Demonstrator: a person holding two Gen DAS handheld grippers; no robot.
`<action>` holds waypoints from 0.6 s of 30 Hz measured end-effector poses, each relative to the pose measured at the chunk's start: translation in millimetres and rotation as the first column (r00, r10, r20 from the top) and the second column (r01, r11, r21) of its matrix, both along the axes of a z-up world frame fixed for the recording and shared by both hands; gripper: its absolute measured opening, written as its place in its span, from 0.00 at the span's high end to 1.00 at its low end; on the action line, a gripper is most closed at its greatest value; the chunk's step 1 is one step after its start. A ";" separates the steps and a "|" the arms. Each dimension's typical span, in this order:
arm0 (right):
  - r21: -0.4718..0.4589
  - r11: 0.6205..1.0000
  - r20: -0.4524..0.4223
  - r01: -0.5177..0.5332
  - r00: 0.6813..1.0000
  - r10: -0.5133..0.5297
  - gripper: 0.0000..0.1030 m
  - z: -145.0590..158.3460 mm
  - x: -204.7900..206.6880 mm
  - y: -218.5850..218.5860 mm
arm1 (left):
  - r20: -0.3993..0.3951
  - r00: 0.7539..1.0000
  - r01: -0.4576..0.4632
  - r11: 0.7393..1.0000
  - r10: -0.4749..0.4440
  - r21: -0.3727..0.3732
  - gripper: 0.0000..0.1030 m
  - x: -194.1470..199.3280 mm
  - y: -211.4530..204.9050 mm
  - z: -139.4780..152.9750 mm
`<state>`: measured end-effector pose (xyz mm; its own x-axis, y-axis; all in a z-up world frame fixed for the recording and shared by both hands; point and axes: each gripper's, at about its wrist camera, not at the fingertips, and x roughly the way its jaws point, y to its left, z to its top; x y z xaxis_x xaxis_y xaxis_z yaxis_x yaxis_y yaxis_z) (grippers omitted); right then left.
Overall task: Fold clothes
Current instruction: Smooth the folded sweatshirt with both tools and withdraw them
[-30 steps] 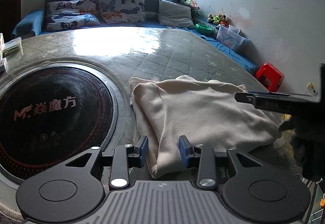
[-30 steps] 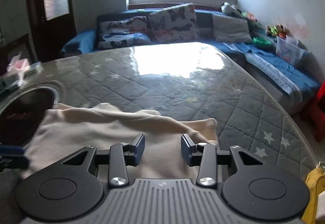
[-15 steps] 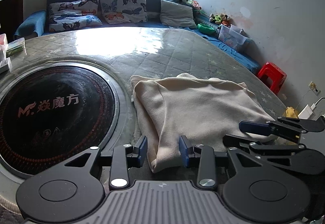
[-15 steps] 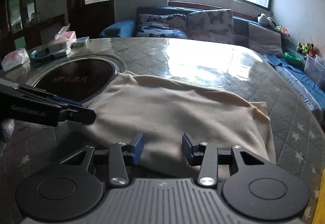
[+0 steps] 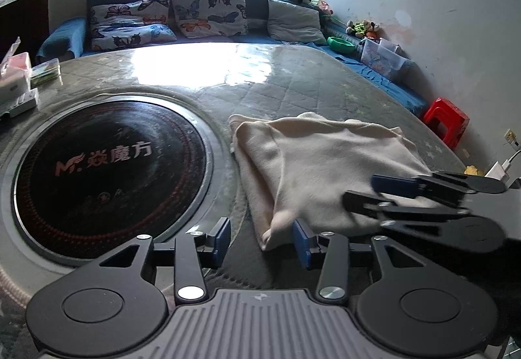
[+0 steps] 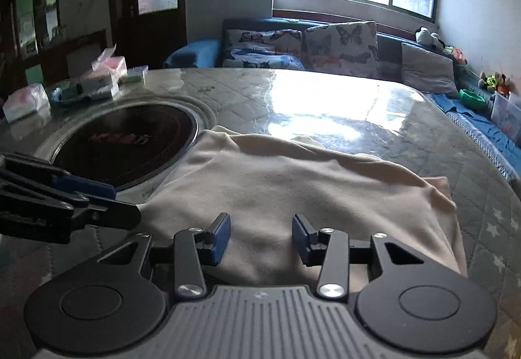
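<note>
Fingers on my left gripper point(image 5: 262, 237) are wide apart and hold nothing, and the near corner of the cloth point(image 5: 325, 163) pokes right in between them. My right gripper point(image 6: 260, 237) is wide apart too and holds nothing; the cloth point(image 6: 293, 189) lies flat under and just past its blue pads point(image 6: 219, 237). I see one cloth. It is cream and soft, and it is already folded over on itself. It lies on the table point(image 5: 293, 82), just beside the big round black stove top point(image 5: 107, 170), and its left edge comes close to the stove's ring. From my left gripper the cloth runs away and off to the right. From my right gripper it spreads from side to side, so I think the long way goes from the stove side to the far right side. Both grippers are at the near edge: the left one at the near left corner, the right one near the middle of that edge. I think the left one is closer to a grab, since a corner already sits in its gap. I count two grippers, one stove top, and one red stool point(image 5: 447, 121) on the floor, well apart from the cloth. I think the next move is to pinch the near edge and lift it over.
</note>
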<state>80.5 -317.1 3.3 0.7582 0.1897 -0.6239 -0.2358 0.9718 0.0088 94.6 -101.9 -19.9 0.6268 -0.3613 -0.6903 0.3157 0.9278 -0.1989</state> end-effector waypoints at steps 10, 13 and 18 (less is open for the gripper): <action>0.027 0.999 -0.025 0.025 0.999 -0.024 0.59 1.0 -36.3 -21.0 | -0.004 1.000 0.017 1.000 -0.016 0.013 0.44 -13.1 -3.2 -4.4; 0.030 0.999 -0.034 0.032 0.999 -0.031 0.59 -1.9 -33.4 -20.6 | -0.009 1.000 0.016 1.000 -0.016 0.016 0.43 -15.0 -4.4 -5.1; 0.036 0.999 -0.035 0.027 0.999 -0.026 0.51 -0.8 -37.4 -17.5 | -0.002 1.000 0.011 0.999 -0.011 0.032 0.32 -20.7 -4.0 -3.6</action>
<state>43.1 -334.6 2.5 0.7416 0.1930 -0.6425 -0.2090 0.9765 0.0520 73.9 -105.9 -23.6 0.6215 -0.3458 -0.7029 0.3252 0.9302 -0.1700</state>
